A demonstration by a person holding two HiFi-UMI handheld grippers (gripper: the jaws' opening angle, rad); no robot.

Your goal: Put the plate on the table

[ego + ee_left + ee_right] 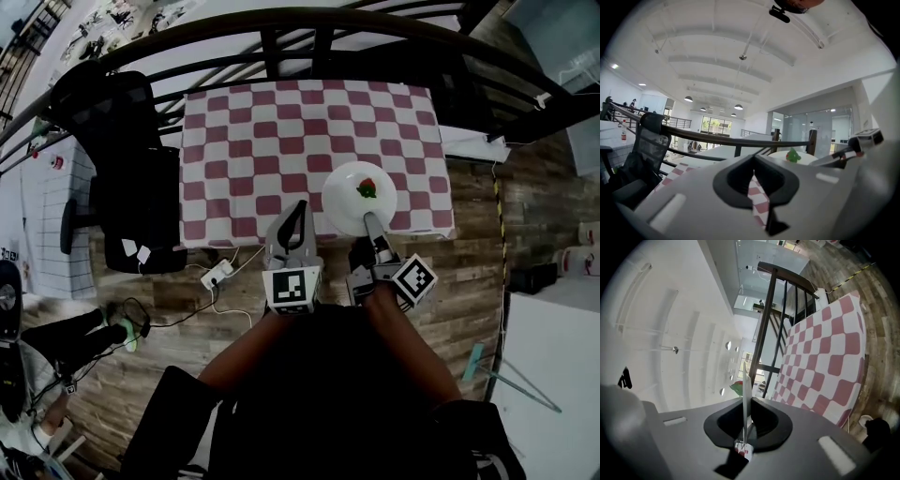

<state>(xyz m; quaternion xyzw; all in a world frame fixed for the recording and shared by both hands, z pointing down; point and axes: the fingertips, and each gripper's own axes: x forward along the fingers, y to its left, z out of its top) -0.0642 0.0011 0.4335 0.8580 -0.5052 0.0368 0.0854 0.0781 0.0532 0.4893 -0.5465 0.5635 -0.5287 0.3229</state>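
A white plate (349, 202) carrying a strawberry (367, 188) is over the near right part of the table (244, 141), which has a red-and-white checked cloth. My right gripper (368, 221) is shut on the plate's near rim. In the right gripper view the plate (746, 394) shows edge-on between the jaws, with the strawberry (737, 388) beside it. Whether the plate rests on the cloth I cannot tell. My left gripper (300, 207) is shut and empty at the table's front edge, left of the plate. The left gripper view shows the plate (780, 155), the strawberry (792, 155) and the right gripper (844, 157).
A black office chair (122, 169) stands against the table's left side. A dark railing (309, 37) runs behind the table. A white power strip (217, 275) with cables lies on the wooden floor under the front edge. A white board (553, 375) is at the lower right.
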